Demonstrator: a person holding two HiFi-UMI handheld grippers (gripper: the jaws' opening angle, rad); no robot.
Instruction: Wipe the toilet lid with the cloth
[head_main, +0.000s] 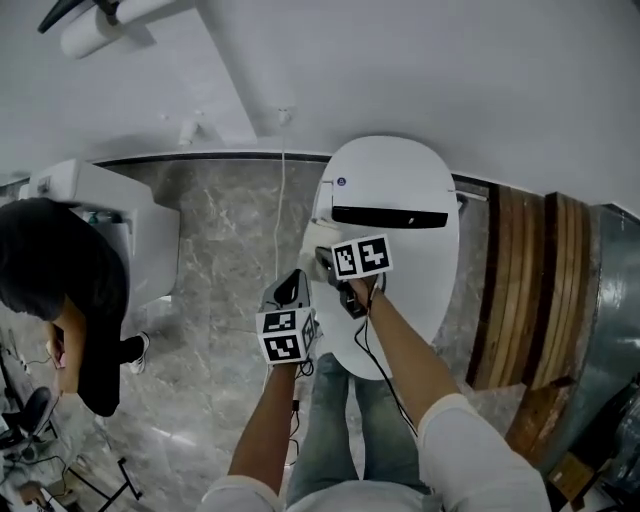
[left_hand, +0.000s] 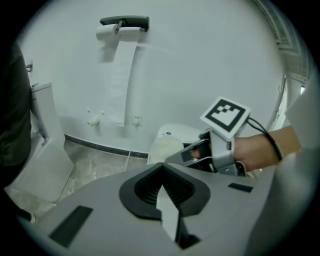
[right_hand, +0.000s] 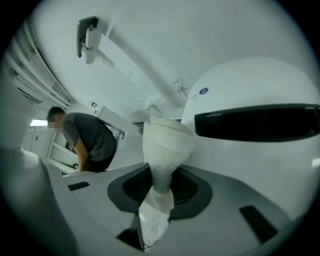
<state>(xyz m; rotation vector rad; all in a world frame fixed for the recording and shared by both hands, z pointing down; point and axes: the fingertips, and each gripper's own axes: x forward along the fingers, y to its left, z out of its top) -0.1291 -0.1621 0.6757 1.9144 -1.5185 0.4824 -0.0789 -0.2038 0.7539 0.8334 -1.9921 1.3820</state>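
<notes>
- Bathroom: white wall, grey veined stone floor (head_main: 220, 230), dark skirting line at the wall's foot.
- Toilet lid (head_main: 400, 175): white, oval, closed; black bar (head_main: 390, 217) across its upper part, small round badge (head_main: 341, 182) near its top left.
- Cloth (right_hand: 166, 147): pale, nubbly, bunched into a cone that flares wide beyond the jaw tips; seen at the lid's left edge in the head view; contact with the lid not discernible.
- Right gripper (right_hand: 159, 192): jaws clamped on the narrow end of the cloth; angled downward toward the left side of the lid.
- Left gripper (left_hand: 163, 186): jaws pressed together, nothing between them; held over the floor just left of the lid, beside the right gripper and a little nearer the person.
- Paper-roll holder (left_hand: 125, 22): dark bracket high on the wall, white roll beneath it.
- White cable (head_main: 281, 200): down the wall to the floor, left of the lid.
- Bystander in dark top (head_main: 50, 270): bent over at the far left, next to a white fixture (head_main: 130, 215).
- Wooden slats (head_main: 520, 290): brown, stacked on edge to the right of the toilet.
</notes>
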